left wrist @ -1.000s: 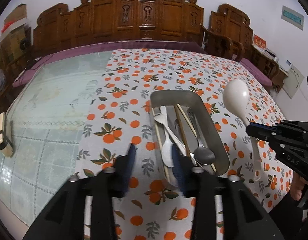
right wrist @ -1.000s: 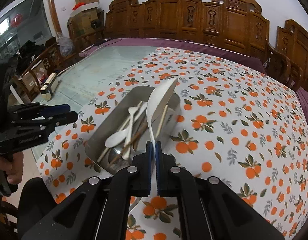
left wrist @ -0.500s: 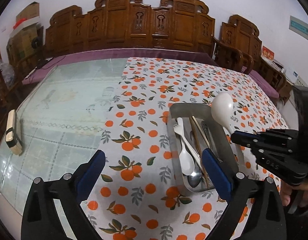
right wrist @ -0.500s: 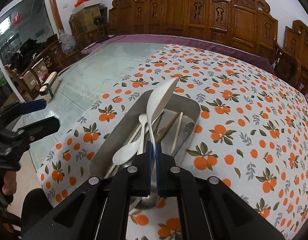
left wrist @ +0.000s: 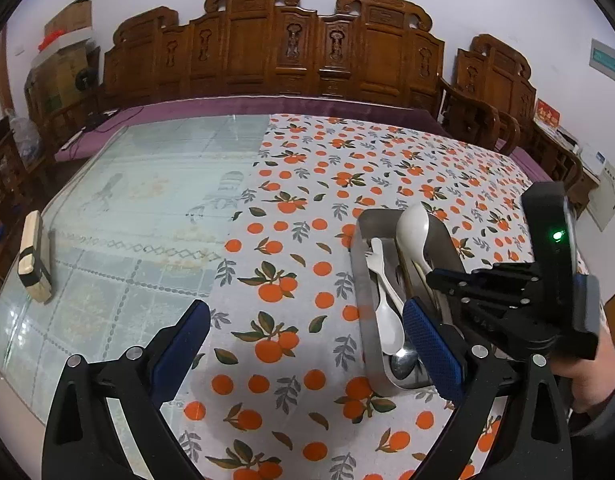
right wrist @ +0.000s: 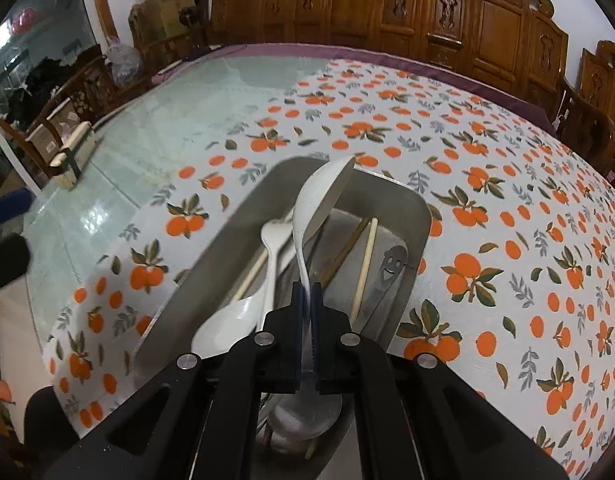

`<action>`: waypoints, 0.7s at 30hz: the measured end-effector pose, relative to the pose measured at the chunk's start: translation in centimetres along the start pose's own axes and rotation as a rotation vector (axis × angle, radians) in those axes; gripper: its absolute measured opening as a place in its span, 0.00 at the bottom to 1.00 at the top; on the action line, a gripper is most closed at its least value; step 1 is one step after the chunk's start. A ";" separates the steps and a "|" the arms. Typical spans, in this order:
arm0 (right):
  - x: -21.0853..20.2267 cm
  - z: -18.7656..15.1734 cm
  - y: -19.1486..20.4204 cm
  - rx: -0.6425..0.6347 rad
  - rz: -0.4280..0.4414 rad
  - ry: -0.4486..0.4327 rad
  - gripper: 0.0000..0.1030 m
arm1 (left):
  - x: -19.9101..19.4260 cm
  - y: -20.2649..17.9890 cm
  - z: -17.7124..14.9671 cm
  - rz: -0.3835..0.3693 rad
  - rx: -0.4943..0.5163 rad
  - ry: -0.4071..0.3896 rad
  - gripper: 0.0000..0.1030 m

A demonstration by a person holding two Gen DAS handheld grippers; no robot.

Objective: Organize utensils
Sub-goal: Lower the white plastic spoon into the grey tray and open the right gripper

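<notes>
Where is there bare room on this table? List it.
Free: the orange-print cloth between the metal tray and the glass top, and the cloth right of the tray. Crowded: the tray itself, full of utensils, with the white ladle in the right gripper above it.

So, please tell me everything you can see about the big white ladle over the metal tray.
The big white ladle looks like smooth plastic, with a deep oval bowl and a thin curved handle. The right hand-held gripper is shut on its handle and holds it bowl up and tilted, pointing away from the camera. It hangs over the rectangular grey metal tray, above the utensils lying inside. Whether it touches any of them cannot be told.
</notes>
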State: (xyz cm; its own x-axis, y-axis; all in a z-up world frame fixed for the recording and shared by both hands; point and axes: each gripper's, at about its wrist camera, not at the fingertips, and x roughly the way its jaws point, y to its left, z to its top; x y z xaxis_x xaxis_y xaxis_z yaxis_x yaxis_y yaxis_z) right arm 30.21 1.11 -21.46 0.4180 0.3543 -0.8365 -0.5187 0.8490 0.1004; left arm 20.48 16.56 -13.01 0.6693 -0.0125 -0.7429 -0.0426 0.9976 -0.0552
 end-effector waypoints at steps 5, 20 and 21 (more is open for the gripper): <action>1.0 0.2 -0.2 0.013 0.020 0.009 0.05 | 0.1 0.2 -0.1 0.004 -0.009 0.001 0.90; -3.0 -1.1 -0.8 0.014 0.072 -0.109 0.26 | 0.5 0.0 -0.3 0.007 0.002 0.005 0.91; -3.7 -1.4 -0.9 0.011 0.071 -0.126 0.30 | 0.5 0.0 -0.4 0.007 0.004 0.004 0.91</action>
State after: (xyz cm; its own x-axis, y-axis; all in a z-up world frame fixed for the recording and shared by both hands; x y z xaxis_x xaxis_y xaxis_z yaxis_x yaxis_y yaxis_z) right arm 28.13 -1.53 -19.18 0.4711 0.4594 -0.7530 -0.5421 0.8242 0.1637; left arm 20.51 16.48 -13.63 0.6662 -0.0056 -0.7457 -0.0444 0.9979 -0.0472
